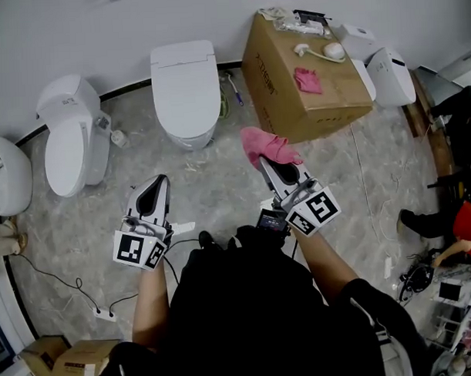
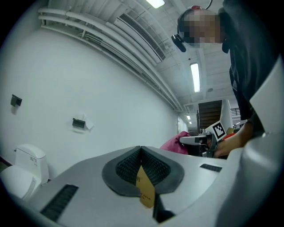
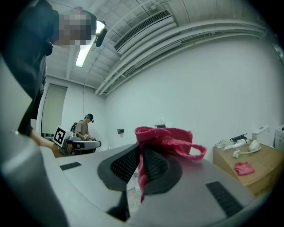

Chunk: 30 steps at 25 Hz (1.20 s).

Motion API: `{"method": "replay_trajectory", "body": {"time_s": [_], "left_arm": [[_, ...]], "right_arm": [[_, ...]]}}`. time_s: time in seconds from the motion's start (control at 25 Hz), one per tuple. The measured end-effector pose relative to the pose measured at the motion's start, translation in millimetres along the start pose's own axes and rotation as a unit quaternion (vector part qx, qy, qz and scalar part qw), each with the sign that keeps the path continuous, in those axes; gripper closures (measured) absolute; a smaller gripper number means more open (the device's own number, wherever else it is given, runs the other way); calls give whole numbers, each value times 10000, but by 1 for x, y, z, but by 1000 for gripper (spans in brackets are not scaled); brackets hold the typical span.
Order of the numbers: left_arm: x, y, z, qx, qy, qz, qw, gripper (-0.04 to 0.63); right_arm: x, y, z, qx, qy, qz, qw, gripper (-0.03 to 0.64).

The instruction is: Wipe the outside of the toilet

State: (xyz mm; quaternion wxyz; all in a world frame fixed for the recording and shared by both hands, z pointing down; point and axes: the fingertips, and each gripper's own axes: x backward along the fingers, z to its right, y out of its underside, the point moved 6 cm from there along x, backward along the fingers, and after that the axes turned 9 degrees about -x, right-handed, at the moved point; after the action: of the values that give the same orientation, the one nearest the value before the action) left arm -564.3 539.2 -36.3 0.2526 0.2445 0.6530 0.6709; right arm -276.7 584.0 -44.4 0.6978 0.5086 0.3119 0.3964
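Your left gripper [image 1: 158, 184] is clamped together on a tan slip [image 2: 145, 188]. Your right gripper [image 1: 269, 165] pinches the pink cloth [image 1: 266, 146]: soft, light, floppy, so probably grip deeper. The toilet [image 1: 185, 89] is ahead by the wall, well apart; hard, likely slick.

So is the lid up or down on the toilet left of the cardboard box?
Down. The toilet lid lies flat, covering the whole bowl.

Two grippers [image 1: 160, 180] [image 1: 265, 164], two pink cloths [image 1: 269, 146] [image 1: 308, 80], three white toilets [image 1: 184, 91] [image 1: 70, 139] [image 1: 5, 177] nine to twelve o'clock, one big cardboard box [image 1: 282, 89] at one o'clock, two small boxes [image 1: 42, 352] [image 1: 81, 361] at seven o'clock
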Motion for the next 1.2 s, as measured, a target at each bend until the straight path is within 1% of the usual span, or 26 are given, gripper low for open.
{"method": "replay_trajectory", "body": {"time_s": [0.16, 0.28, 0.4, 0.48, 0.56, 0.68, 0.96, 1.2], "left_arm": [[5, -12, 25, -100, -183, -65, 9998, 580], [3, -19, 47, -90, -228, -84, 9997, 580], [-3, -20, 73, -19, -109, -140, 9998, 580], [-9, -25, 94, -74, -27, -156, 9998, 580], [-15, -30, 112, -139, 70, -180, 9997, 580], [-21, -26, 133, -122, 204, -259, 9994, 580], [-20, -28, 155, -84, 308, -337, 9989, 580], [-17, -36, 163, -135, 337, -270, 9990, 580]], "right_arm": [[17, -7, 2, 33, -240, 95, 9997, 572], [34, -12, 1, 129, -457, 148, 9988, 572], [62, -12, 2, 59, -517, 212, 9984, 572], [79, -13, 7, -15, -488, 221, 9986, 572], [90, -16, 10, 53, -529, 239, 9983, 572], [105, -14, 11, 142, -661, 194, 9975, 572], [131, -8, 12, 132, -770, 129, 9969, 572], [136, -2, 8, 97, -860, 76, 9962, 572]]}}
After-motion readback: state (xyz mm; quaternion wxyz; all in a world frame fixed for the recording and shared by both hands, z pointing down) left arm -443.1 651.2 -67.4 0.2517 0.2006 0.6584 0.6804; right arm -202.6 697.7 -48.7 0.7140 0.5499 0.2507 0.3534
